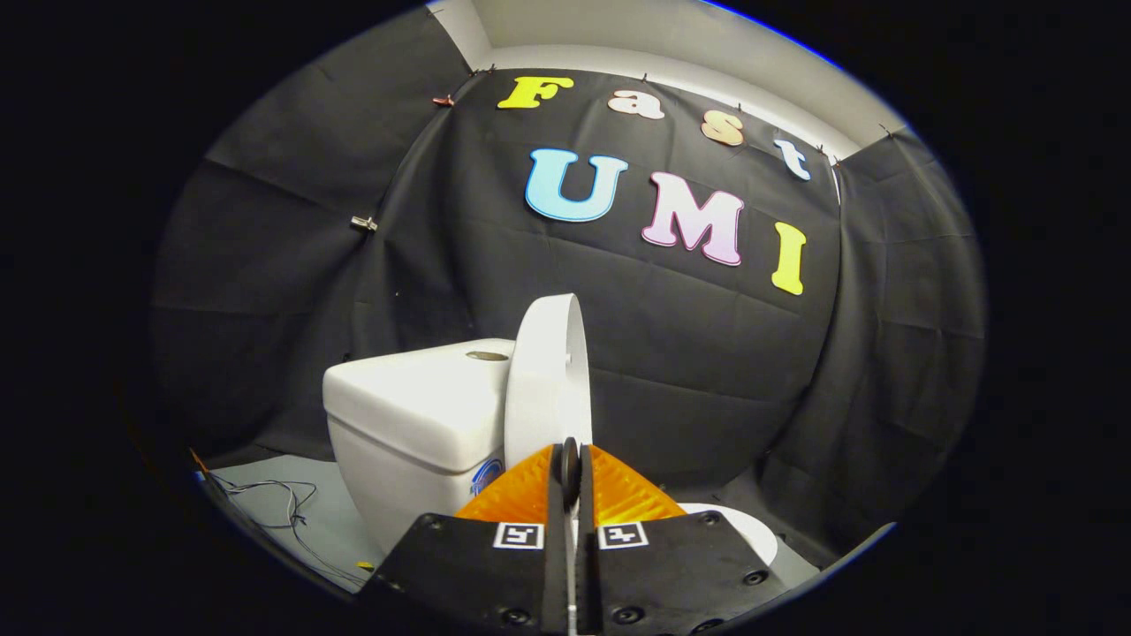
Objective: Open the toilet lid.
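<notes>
Gripper level and facing forward, jaws pressed together with no visible gap between them.

Toilet and cable on floor

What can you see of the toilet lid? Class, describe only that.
The toilet lid is white, smooth and plastic-looking, a thin rounded disc seen nearly edge-on. It stands raised, almost upright, beside the tank. The gripper fingers sit closed together at its lower edge; whether they pinch it cannot be told.

Toilet lid upright against tank, gripper fingers together just below.
</notes>
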